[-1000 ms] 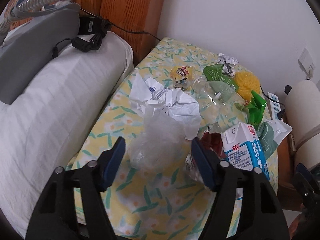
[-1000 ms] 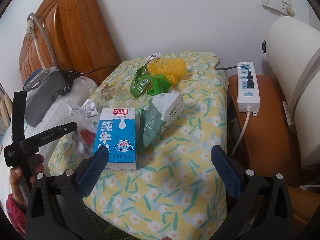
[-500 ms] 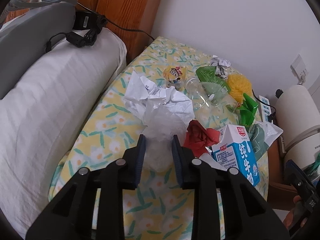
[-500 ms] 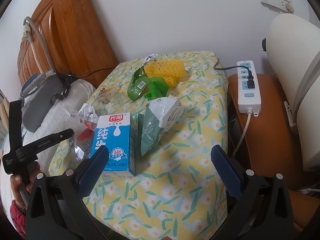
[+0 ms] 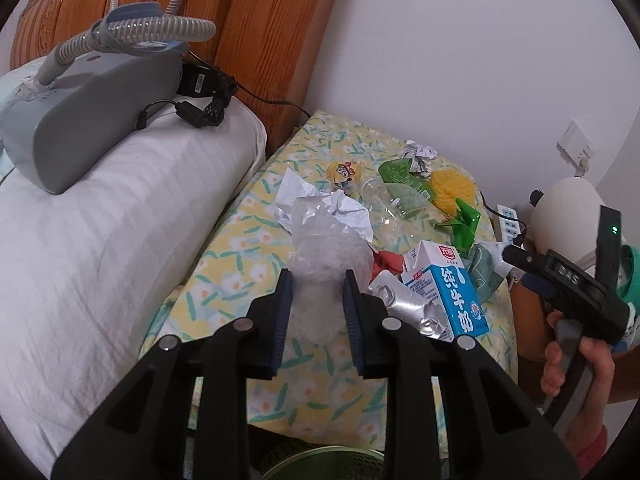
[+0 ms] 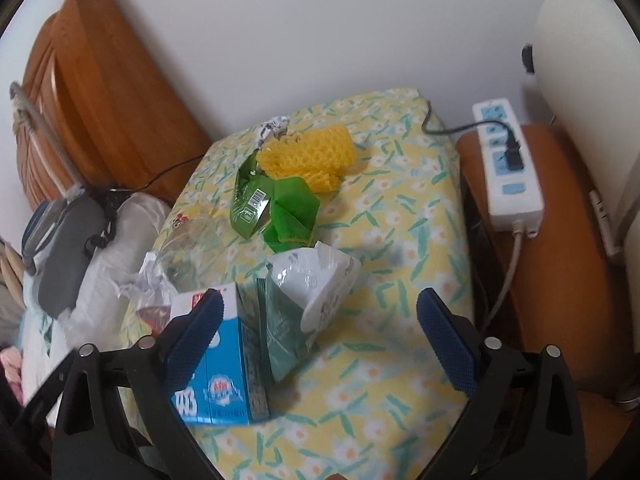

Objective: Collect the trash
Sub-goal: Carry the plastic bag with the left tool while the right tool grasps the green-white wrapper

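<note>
— Far left? White pillow (image 5: 120,216) with a grey machine (image 5: 88,108) and ribbed hose (image 5: 132,32) on top, against the wooden headboard (image 5: 248,40).

— And the left hand-held gripper (image 5: 316,300)?
— Nearly closed on a crumpled clear plastic bag (image 5: 324,252), pinched between both blue pads, raised over the near edge of the floral-clothed surface (image 5: 248,256). Rim of a green bin (image 5: 320,460) just visible below.

— Behind the bag?
— Crumpled white paper (image 5: 340,208), a small yellow cartoon figure (image 5: 344,174), a clear bottle (image 5: 392,200) lying flat.

— To the right of the bag?
— Red wrapper (image 5: 386,262), silver foil pouch (image 5: 408,304), then the blue-and-white milk carton (image 6: 224,360) standing upright.

— Right hand-held gripper (image 6: 318,340)?
— Wide open, holding nothing. Left pad overlapping the milk carton in the right wrist view; touching or not, cannot tell. Torn green-and-white packet (image 6: 308,296) leaning on the carton, sitting in the gap between the pads.

— Farther back?
— Green wrappers (image 6: 276,208), yellow foam netting (image 6: 312,156), a crumpled foil scrap (image 6: 272,128).

— Far right?
— White power strip (image 6: 508,168) on a brown stand, beside the surface.
</note>
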Demonstrator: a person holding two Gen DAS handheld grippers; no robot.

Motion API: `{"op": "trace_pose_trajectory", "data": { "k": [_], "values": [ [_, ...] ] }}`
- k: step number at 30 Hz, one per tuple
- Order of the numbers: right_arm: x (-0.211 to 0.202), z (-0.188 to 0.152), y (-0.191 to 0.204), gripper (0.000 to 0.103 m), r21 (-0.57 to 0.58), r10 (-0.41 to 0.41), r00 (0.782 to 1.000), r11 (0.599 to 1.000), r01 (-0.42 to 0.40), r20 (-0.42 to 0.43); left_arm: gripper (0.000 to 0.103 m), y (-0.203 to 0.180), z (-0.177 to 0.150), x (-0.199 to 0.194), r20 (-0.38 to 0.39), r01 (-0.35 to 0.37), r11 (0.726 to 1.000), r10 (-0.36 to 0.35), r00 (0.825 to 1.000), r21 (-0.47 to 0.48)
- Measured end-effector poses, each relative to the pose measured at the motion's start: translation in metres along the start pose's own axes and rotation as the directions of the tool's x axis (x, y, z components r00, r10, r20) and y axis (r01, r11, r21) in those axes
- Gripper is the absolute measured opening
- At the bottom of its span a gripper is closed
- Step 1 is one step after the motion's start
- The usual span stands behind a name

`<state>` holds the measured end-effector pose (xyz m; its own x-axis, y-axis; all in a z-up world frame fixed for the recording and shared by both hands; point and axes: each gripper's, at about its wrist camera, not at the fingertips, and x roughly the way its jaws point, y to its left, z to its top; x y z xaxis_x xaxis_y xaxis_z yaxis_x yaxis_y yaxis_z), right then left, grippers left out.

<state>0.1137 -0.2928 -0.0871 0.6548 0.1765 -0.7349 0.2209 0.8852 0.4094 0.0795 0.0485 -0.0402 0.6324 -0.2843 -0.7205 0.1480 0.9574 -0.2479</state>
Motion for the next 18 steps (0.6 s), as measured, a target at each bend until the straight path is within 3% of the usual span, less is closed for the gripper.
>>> {"op": "trace_pose_trajectory", "data": {
  "k": [5,7,13,18],
  "values": [
    [0.030,0.002,-0.005,0.074,0.096,0.032,0.997,0.995,-0.025,-0.069,0.025,-0.005,-0.015,-0.024,0.013,0.007,0.999,-0.007,1.000,0.032],
    [0.035,0.001,-0.007,0.057,0.125,0.049,0.995,0.991,-0.039,-0.083,0.025,-0.007,-0.023,-0.032,0.015,0.010,0.999,-0.010,1.000,0.045],
    [0.025,-0.006,-0.014,0.053,0.167,0.099,0.994,0.982,-0.090,-0.047,0.025,-0.010,-0.046,-0.056,-0.001,0.045,0.997,-0.045,0.999,0.070],
    [-0.006,-0.012,-0.013,0.053,0.126,0.058,0.998,0.990,-0.060,0.025,0.025,-0.019,-0.069,-0.067,-0.031,0.061,0.992,-0.058,0.998,0.114]
  ]
}}
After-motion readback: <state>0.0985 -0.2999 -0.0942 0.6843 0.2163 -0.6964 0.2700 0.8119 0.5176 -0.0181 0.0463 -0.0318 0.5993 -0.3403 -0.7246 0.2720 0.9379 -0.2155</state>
